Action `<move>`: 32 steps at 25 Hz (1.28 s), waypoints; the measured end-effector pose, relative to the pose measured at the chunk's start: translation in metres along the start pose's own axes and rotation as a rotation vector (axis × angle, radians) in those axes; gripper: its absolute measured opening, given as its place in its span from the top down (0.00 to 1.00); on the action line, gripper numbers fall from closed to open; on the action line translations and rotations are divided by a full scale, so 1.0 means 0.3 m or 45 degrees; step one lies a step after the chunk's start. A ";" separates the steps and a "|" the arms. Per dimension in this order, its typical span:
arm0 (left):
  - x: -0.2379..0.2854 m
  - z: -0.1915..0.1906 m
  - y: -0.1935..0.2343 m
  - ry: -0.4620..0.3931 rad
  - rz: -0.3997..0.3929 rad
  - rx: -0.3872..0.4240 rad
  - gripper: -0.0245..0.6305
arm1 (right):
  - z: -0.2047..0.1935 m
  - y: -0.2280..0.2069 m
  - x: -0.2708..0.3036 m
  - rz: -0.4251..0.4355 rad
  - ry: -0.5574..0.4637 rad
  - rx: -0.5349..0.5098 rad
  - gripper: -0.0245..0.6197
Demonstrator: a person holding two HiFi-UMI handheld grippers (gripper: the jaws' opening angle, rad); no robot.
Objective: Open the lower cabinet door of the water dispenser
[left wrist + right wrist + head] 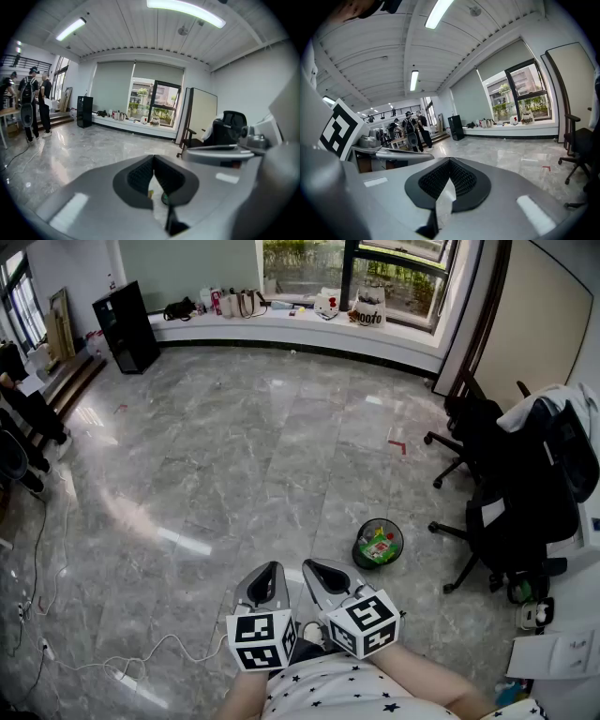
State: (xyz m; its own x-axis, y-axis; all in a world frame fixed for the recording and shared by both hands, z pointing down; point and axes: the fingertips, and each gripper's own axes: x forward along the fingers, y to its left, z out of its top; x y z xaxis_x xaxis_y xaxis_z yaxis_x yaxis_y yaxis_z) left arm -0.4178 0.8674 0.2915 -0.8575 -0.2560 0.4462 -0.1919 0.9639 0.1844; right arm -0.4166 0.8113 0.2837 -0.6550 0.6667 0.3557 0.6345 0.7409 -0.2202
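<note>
The left tool [273,568] and right tool [311,567], each pressed together on nothing, hover side by side near the waste bin [378,544] (a black cabinet [126,325] stands far beyond it).

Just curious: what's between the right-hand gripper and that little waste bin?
Nothing: the head view shows only bare marble floor between right gripper and waste bin.

A black mesh bin [378,544] of litter stands on the marble floor [234,456] near right, beside black office chairs [525,493]. A black cabinet [126,326] stands far left; bags [244,304] line the far window ledge [281,331].
</note>
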 end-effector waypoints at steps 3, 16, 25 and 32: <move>0.023 -0.003 -0.046 0.014 -0.047 0.003 0.95 | -0.003 -0.038 -0.032 -0.041 -0.002 0.006 0.97; 0.145 -0.021 -0.622 0.091 -0.410 0.157 0.95 | -0.055 -0.423 -0.473 -0.409 -0.080 0.169 0.96; 0.153 -0.127 -1.248 0.145 -0.684 0.258 0.95 | -0.155 -0.739 -1.021 -0.698 -0.154 0.253 0.97; 0.112 -0.279 -1.789 0.188 -0.919 0.391 0.95 | -0.301 -0.948 -1.502 -0.957 -0.212 0.337 0.96</move>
State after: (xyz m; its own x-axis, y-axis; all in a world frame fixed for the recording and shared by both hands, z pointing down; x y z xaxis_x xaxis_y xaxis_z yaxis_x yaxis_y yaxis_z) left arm -0.3038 0.3354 0.2807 -0.4032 -0.8110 0.4240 -0.8171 0.5277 0.2323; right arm -0.2648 0.2929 0.2680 -0.9330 -0.0286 0.3588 -0.1034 0.9761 -0.1913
